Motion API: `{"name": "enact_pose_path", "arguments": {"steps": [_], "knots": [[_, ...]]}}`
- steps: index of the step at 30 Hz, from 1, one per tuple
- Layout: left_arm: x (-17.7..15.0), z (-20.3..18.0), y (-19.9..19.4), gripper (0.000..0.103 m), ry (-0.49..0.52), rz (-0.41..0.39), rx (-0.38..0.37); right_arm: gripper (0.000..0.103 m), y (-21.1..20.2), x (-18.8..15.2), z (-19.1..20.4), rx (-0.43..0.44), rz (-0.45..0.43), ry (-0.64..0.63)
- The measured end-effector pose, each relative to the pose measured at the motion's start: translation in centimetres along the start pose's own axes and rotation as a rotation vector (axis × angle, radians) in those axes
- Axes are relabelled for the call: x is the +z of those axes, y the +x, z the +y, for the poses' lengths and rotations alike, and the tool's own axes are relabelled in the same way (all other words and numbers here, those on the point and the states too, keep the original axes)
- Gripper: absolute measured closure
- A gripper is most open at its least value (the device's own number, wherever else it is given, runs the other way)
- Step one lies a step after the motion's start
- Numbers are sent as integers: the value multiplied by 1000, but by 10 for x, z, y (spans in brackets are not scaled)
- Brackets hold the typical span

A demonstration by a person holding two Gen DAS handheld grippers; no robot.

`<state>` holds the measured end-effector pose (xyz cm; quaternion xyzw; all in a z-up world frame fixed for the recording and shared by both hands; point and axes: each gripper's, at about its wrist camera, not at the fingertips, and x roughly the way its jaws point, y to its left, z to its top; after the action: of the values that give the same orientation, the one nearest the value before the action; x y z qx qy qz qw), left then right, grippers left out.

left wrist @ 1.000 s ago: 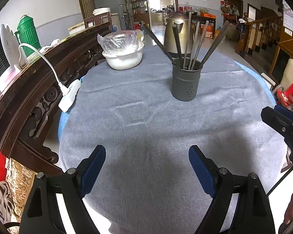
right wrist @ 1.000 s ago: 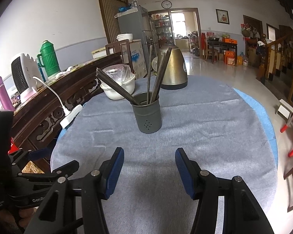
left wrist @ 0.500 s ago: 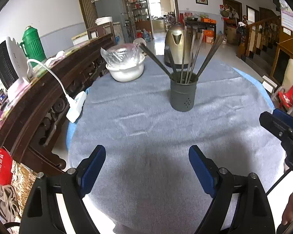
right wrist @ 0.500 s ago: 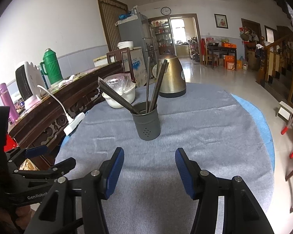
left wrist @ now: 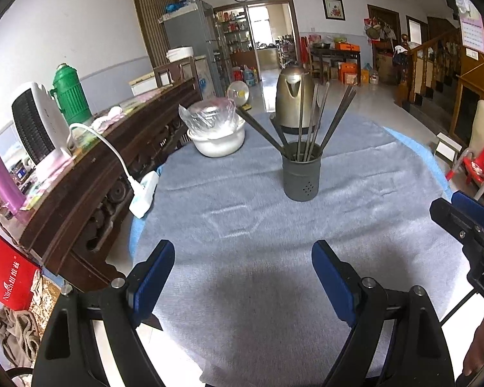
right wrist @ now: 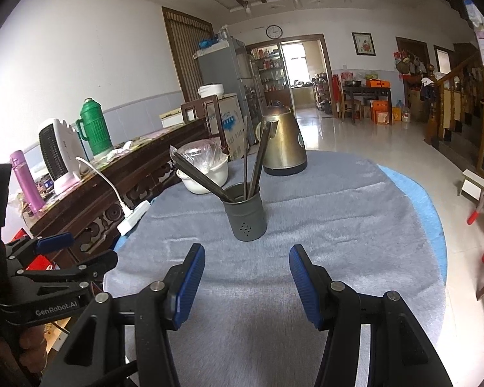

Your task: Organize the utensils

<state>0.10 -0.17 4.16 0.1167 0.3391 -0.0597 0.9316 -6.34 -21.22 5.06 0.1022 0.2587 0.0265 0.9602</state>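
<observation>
A grey perforated utensil holder (left wrist: 301,174) stands upright on the round table's grey cloth (left wrist: 242,232), with several dark metal utensils (left wrist: 309,122) leaning in it. It also shows in the right wrist view (right wrist: 247,213) with its utensils (right wrist: 256,161). My left gripper (left wrist: 242,277) is open and empty, held near the table's front edge, well short of the holder. My right gripper (right wrist: 247,283) is open and empty, also short of the holder. The right gripper shows at the left wrist view's right edge (left wrist: 468,222), and the left gripper at the right wrist view's left edge (right wrist: 61,258).
A white bowl with a plastic bag (left wrist: 217,132) and a brass kettle (left wrist: 293,100) stand behind the holder. A white power strip (left wrist: 143,190) hangs at the table's left edge by a dark wooden sideboard (left wrist: 90,174). Red chairs (left wrist: 477,164) stand at right.
Both grippers have pulled back and risen from the holder, which looks smaller and farther now. Both stay open and empty.
</observation>
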Motion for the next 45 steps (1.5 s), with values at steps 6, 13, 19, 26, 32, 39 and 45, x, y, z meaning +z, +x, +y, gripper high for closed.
{"name": "enact_pose_path", "arguments": {"steps": [6,13,19,26,32,39,45], "knots": [[-3,0,-22,16,8,-35,8,44,-21,-1,4,9,-34,-3],[-11,4,-48,16,-5,-78,25,44,-48,-8,11,18,-82,-11],[-21,5,-72,16,4,-113,43,44,-69,-13,21,44,-119,-26],[-29,7,-99,16,-9,-154,43,42,-102,-18,29,38,-180,-50],[-37,7,-112,16,-14,-161,29,39,-121,-23,25,-6,-171,-38],[-42,14,-100,16,-18,-137,30,39,-99,-17,42,-10,-139,-64],[-37,22,-76,16,-35,-104,10,39,-92,-14,51,-19,-144,-83]]}}
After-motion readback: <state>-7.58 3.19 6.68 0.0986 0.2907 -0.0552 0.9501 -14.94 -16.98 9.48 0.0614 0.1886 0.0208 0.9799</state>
